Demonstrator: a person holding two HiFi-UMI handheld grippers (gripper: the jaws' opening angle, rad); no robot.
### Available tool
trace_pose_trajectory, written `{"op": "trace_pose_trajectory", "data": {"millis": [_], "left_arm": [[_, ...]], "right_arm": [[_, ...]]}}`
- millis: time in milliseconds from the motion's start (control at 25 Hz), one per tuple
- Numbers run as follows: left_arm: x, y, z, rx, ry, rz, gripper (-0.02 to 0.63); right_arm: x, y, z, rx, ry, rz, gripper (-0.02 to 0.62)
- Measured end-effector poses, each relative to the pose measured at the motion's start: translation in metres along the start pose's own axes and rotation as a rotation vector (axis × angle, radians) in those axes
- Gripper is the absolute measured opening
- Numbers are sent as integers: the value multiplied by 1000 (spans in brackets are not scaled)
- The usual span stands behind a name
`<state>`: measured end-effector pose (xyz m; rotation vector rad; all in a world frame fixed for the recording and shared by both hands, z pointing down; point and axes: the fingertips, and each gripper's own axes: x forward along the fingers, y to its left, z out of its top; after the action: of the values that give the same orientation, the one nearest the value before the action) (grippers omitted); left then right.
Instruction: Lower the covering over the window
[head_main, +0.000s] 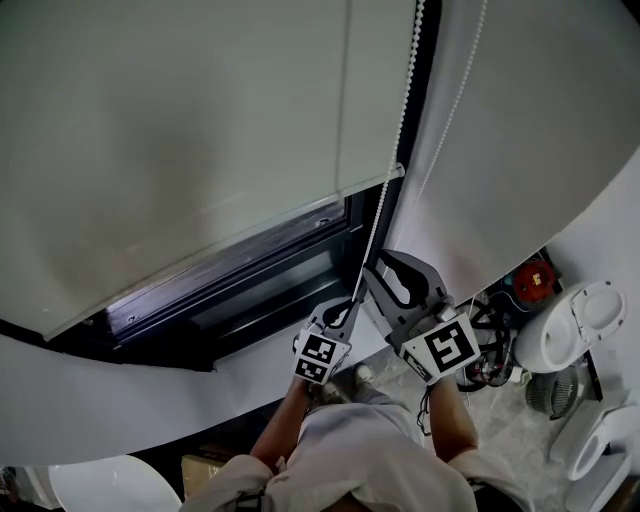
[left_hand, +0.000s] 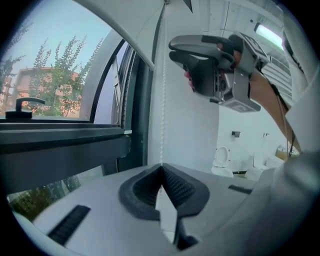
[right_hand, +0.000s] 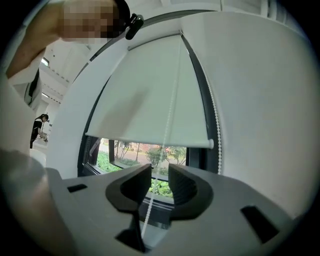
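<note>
Now left tool (left_hand: 161, 169) pinches cord (left_hand: 162, 100), right tool (right_hand: 159, 181) spread round it higher up, seemingly not touching; blind (right_hand: 150, 95) only partway down, so clamp right squarely before left lets go.

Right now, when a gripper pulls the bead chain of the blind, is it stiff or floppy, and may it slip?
Probably floppy: the bead chain looks straight where the shut left gripper holds it taut. Likely light, being so thin. The beads should resist slipping through the ribbed pads.
</note>
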<state>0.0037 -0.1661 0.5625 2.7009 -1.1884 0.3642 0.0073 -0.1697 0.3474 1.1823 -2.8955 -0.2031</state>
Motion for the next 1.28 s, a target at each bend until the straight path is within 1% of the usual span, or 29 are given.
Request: {"op": "trace_pose_trajectory", "data": {"millis": [200, 240, 280, 320, 440, 520, 680, 840, 960, 1120, 1280], "left_arm": [[0, -2, 0, 3, 3, -1, 15], [0, -2, 0, 4, 3, -2, 15], [0, -3, -1, 4, 3, -3, 15], [0, -3, -1, 3, 2, -3, 15], [-1, -1, -1, -2, 1, -2, 15], [-1, 0, -1, -2, 3, 0, 15], [2, 1, -10, 11, 47, 0, 15], [2, -3, -27, -4, 79, -8, 15], [3, -3, -30, -17, 79, -9, 15], [5, -1, -32, -16, 81, -1, 15], [5, -1, -34, -22, 92, -2, 15]], "right_arm": [[12, -3, 28, -21, -63, 9, 92], [13, -3, 31, -17, -75, 7, 79], [14, -4, 33, -6, -87, 2, 31], [15, -4, 33, 17, -103, -4, 12], [17, -9, 30, 116, -163, -29, 5], [18, -11, 29, 147, -185, -40, 3], [23, -11, 18, 142, -154, -38, 3], [24, -11, 0, 162, -129, -45, 2], [24, -14, -4, 174, -135, -47, 2], [26, -17, -5, 182, -138, -42, 2], [31, -12, -28, 195, -75, -28, 2]]}}
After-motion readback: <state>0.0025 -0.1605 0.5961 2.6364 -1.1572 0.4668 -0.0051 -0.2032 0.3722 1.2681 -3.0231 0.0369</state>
